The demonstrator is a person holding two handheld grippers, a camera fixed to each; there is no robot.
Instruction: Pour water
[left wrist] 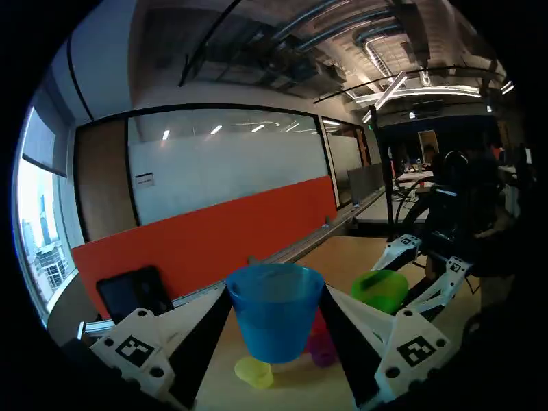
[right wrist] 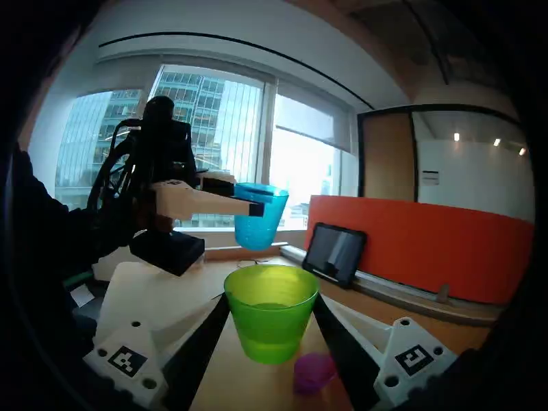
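Note:
In the left gripper view a blue translucent cup [left wrist: 275,312] with water in it stands upright between the fingers of my left gripper [left wrist: 275,322], which is shut on it, held above the table. Farther right the green cup [left wrist: 380,289] sits in the other gripper. In the right gripper view my right gripper [right wrist: 271,325] is shut on the green cup [right wrist: 271,313], upright, with some water in it. Beyond it the blue cup [right wrist: 259,215] hangs higher, gripped by the left gripper's fingers [right wrist: 212,201].
Small cups lie on the wooden table [left wrist: 342,257]: a yellow one [left wrist: 254,372] and a purple one [left wrist: 321,348], the purple one [right wrist: 314,372] also below the green cup. A dark tablet [right wrist: 334,253] leans against the orange wall panel [right wrist: 438,246]. Windows are behind.

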